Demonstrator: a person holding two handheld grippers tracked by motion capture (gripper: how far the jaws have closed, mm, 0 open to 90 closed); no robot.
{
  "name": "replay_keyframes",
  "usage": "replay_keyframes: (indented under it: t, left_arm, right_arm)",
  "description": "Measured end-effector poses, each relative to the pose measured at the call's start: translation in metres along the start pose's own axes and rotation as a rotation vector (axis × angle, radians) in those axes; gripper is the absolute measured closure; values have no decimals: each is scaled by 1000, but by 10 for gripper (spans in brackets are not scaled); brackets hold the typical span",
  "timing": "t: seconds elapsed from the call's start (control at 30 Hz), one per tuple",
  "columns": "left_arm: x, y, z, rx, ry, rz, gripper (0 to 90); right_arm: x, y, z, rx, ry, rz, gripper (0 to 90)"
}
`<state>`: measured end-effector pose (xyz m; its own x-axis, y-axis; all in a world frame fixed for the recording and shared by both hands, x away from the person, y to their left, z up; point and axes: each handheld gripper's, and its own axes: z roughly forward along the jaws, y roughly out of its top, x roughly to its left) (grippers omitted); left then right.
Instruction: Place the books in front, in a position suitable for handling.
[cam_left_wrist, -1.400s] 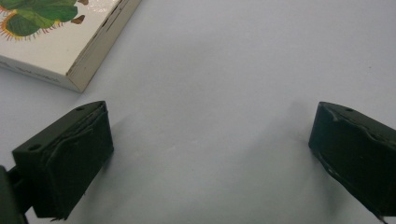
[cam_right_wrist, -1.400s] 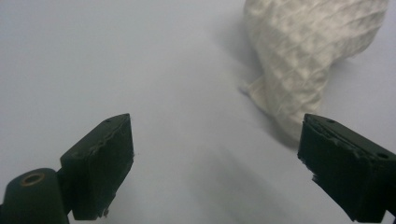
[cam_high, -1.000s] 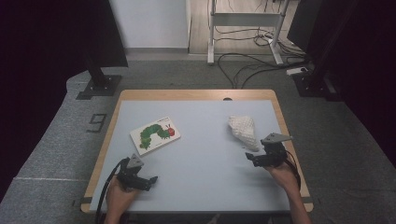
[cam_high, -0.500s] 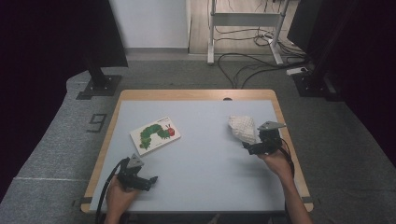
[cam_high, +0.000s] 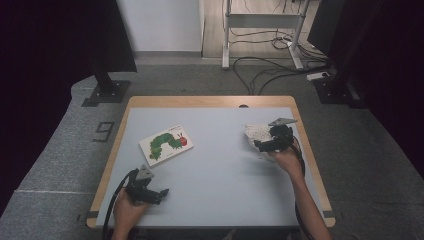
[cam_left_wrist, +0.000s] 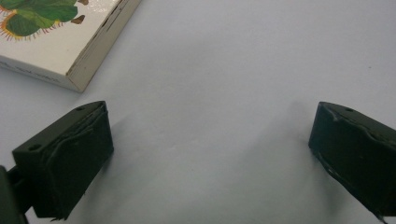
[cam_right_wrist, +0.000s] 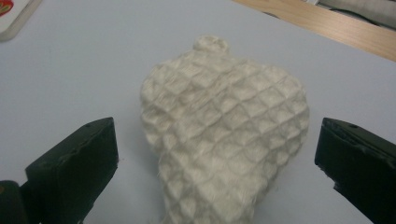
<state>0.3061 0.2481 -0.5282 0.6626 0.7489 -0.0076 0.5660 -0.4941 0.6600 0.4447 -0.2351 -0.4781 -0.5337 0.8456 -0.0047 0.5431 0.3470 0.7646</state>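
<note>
A white knitted cloth (cam_high: 256, 132) with a diamond pattern lies bunched at the right of the pale blue table (cam_high: 215, 175). My right gripper (cam_high: 258, 146) is open at the cloth's near side. In the right gripper view the cloth (cam_right_wrist: 224, 126) lies between the two black jaws of that gripper (cam_right_wrist: 217, 158), and neither pad touches it; the jaws have just been opening. A picture book (cam_high: 166, 144) with a green caterpillar lies flat at centre left. My left gripper (cam_high: 161, 194) rests open near the front left edge, with bare table between its jaws (cam_left_wrist: 210, 154) and the book's corner (cam_left_wrist: 60, 37) beyond them.
The table has a wooden rim (cam_high: 210, 101). Behind it on the grey floor stand a dark stand base (cam_high: 105, 92), a metal frame (cam_high: 262, 30) and loose cables (cam_high: 265, 65). Both forearms come in from the front edge.
My right hand has moved away from the person and to the left, up to the white cloth. Its jaws now stand on either side of the cloth. The left hand has kept still.
</note>
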Motion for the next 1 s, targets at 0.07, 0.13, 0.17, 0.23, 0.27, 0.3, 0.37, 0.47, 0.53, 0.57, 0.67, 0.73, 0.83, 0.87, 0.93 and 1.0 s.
replay_keyframes:
  t: [0.07,0.13,0.17,0.23,0.27,0.3,0.37,0.47,0.53,0.57,0.67,0.73,0.83,0.87,0.93,1.0]
  left_arm:
    - [0,0,0,0,0,0,0]
    - [0,0,0,0,0,0,0]
    - [0,0,0,0,0,0,0]
    - [0,0,0,0,0,0,0]
    - [0,0,0,0,0,0,0]
    - [0,0,0,0,0,0,0]
    - [0,0,0,0,0,0,0]
    - [0,0,0,0,0,0,0]
    - [0,0,0,0,0,0,0]
    - [0,0,0,0,0,0,0]
    - [0,0,0,0,0,0,0]
    - [0,0,0,0,0,0,0]
    - [0,0,0,0,0,0,0]
    - [0,0,0,0,0,0,0]
    - [0,0,0,0,0,0,0]
    - [0,0,0,0,0,0,0]
  right_arm:
    - [-3,2,5,3,0,17,0]
    - [-5,3,11,12,-5,25,0]
    - [-6,3,14,18,-5,29,0]
    - [-7,3,17,20,-8,30,0]
    - [-9,2,23,30,-9,35,0]
    - [-9,2,26,34,-6,39,0]
    - [-10,0,32,37,4,49,0]
    - [-10,-2,37,39,10,58,0]
    - [-11,-5,41,42,8,67,0]
    - [-11,-6,44,44,7,69,28]
    - [-11,-8,48,58,40,58,147]
    - [-9,-9,51,64,56,51,250]
    - [-8,-11,52,74,76,55,389]
    - [-8,-11,51,73,90,62,445]
    - [-9,-12,49,71,105,69,553]
    - [-10,-12,48,71,113,74,590]
